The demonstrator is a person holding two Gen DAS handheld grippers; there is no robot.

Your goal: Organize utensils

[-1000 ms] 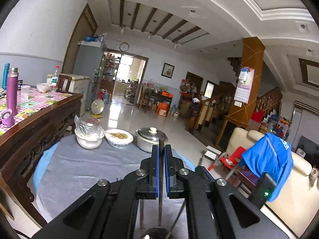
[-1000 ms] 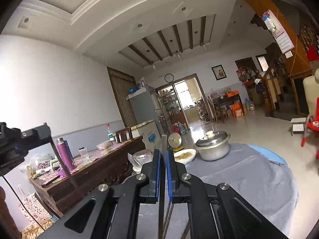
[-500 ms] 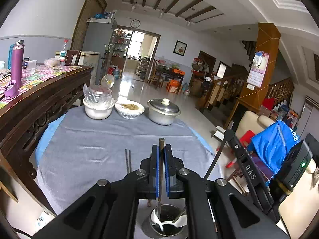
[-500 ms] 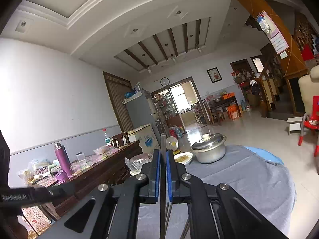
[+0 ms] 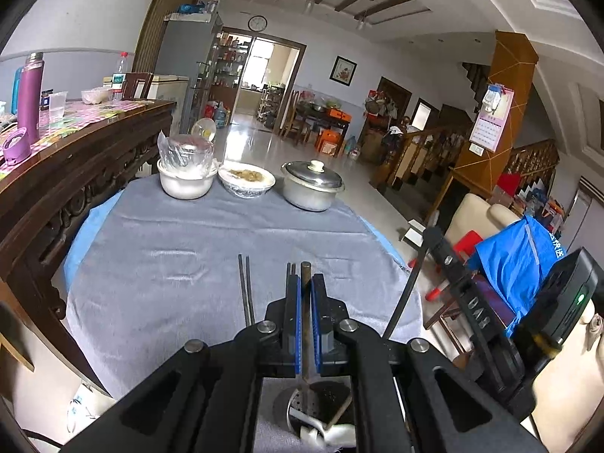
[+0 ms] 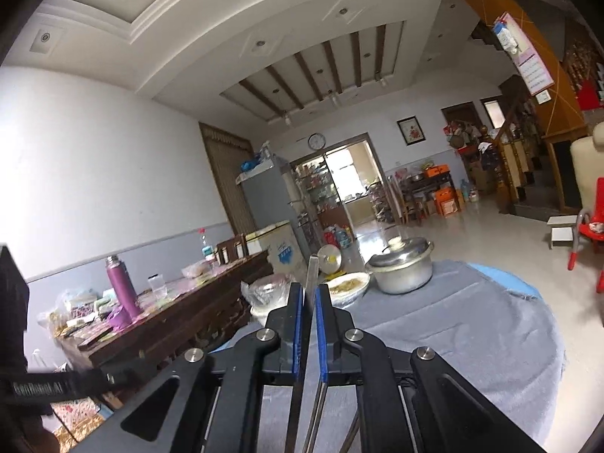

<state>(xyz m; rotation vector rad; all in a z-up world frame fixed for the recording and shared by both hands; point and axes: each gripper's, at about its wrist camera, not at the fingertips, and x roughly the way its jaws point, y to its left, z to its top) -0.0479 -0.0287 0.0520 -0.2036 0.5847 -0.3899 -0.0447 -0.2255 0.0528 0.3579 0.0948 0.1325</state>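
My left gripper (image 5: 305,283) is shut on a dark chopstick (image 5: 305,275) that runs down between the blue pads into a round metal utensil holder (image 5: 319,404) below, which also holds a white spoon (image 5: 332,432). A pair of chopsticks (image 5: 246,290) lies on the grey tablecloth (image 5: 170,249) just left of the gripper. My right gripper (image 6: 308,294) is shut on a thin metal utensil handle (image 6: 312,275) that stands upright between its pads, with more thin handles (image 6: 321,407) showing below it. The right gripper (image 5: 464,302) shows at the right of the left wrist view.
A white bowl under plastic (image 5: 187,177), a dish of food (image 5: 246,179) and a lidded metal pot (image 5: 312,187) stand along the far table edge. A dark wooden sideboard (image 5: 75,158) with a purple flask (image 5: 29,98) runs along the left. A chair with a blue garment (image 5: 517,264) stands right.
The left wrist view has tilted down toward the table, so the utensil holder and the chopstick pair now show. The right gripper has stayed nearly still, raised with its utensil.
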